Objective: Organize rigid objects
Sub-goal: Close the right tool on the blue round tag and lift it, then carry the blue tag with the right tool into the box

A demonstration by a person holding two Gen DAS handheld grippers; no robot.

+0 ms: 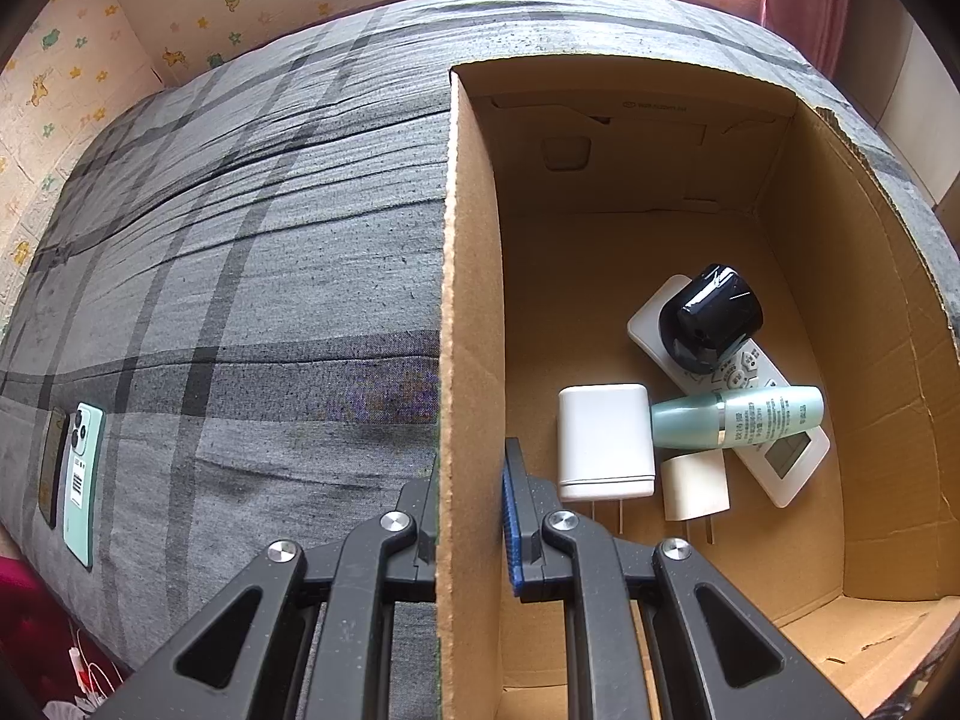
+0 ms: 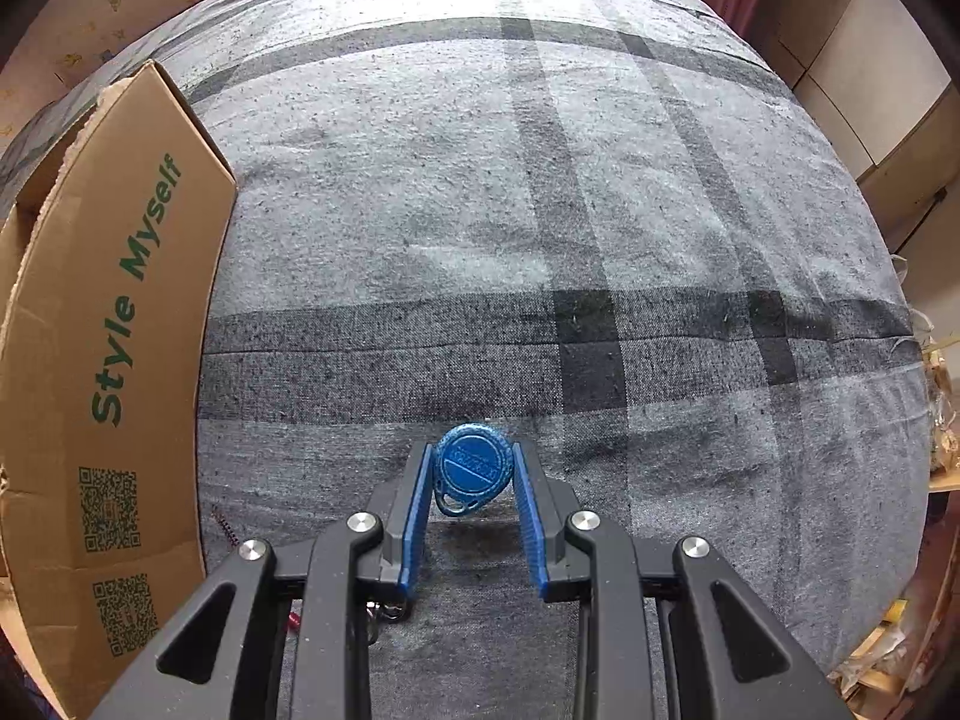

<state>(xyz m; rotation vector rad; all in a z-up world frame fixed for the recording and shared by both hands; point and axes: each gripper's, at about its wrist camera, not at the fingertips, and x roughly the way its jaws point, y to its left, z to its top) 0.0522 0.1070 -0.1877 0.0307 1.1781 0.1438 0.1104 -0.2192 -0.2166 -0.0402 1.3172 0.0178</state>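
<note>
My left gripper (image 1: 471,480) is shut on the left wall of an open cardboard box (image 1: 468,276), one finger outside and one inside. In the box lie a white charger (image 1: 605,441), a smaller white plug (image 1: 696,486), a pale green bottle (image 1: 738,417), a white remote (image 1: 780,450) and a black round device (image 1: 711,318) resting on the remote. In the right wrist view my right gripper (image 2: 473,468) is shut on a round blue key fob (image 2: 474,471), held just above the grey plaid bedcover (image 2: 540,210). The box's printed outer side (image 2: 108,330) stands at the left.
A mint green phone (image 1: 84,477) and a dark flat case (image 1: 51,465) lie on the bedcover far left of the box. Patterned walls and a reddish curtain (image 1: 804,6) border the bed. Cabinets (image 2: 870,90) and clutter sit off the bed's right edge.
</note>
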